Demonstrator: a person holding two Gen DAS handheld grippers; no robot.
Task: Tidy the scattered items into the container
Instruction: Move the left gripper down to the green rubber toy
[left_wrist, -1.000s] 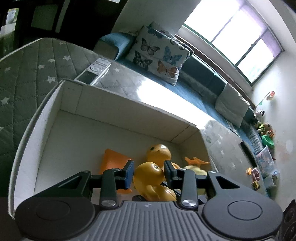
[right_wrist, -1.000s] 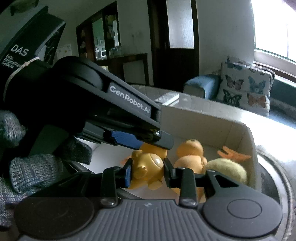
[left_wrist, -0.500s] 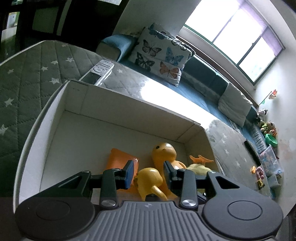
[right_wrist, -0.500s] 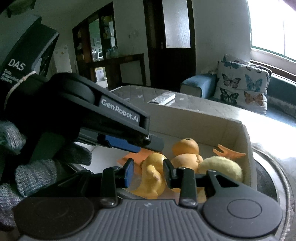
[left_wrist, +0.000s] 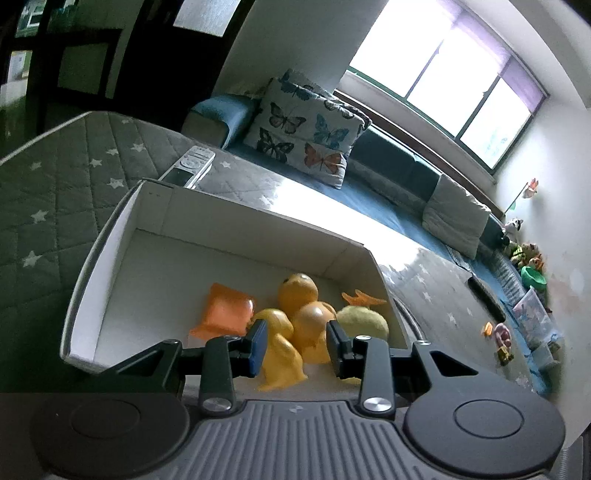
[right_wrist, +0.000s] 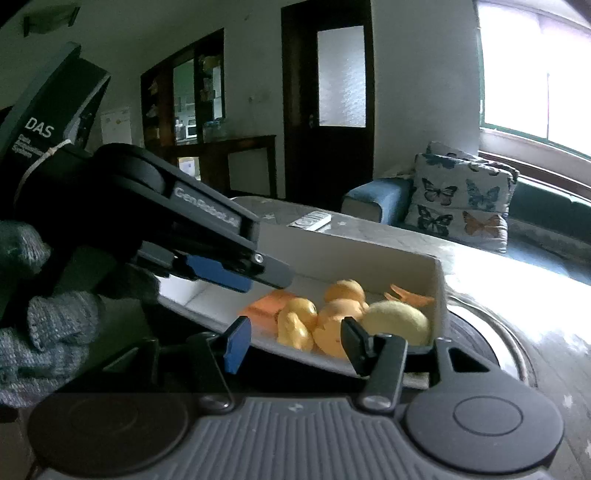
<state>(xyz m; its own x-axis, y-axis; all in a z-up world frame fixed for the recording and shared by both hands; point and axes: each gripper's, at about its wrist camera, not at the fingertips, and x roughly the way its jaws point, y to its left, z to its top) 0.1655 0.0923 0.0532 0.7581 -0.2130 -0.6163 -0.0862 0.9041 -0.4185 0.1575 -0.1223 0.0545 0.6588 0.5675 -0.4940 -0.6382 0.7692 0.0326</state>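
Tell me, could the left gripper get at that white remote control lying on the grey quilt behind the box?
Probably yes. The left gripper has open, empty jaws, and the white remote control lies uncovered on the grey star-patterned quilt. It would only need to pass over the white cardboard box.

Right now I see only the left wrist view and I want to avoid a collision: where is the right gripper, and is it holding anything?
Observer: The right gripper is open and empty, at the near rim of the white box.
Operator: Is my left gripper touching the toys?
Observer: No. The left gripper hangs above the box, apart from the yellow duck.
Operator: Anything else nearby?
Observer: A hand in a grey knitted glove holds the left gripper, to the left of the right gripper.
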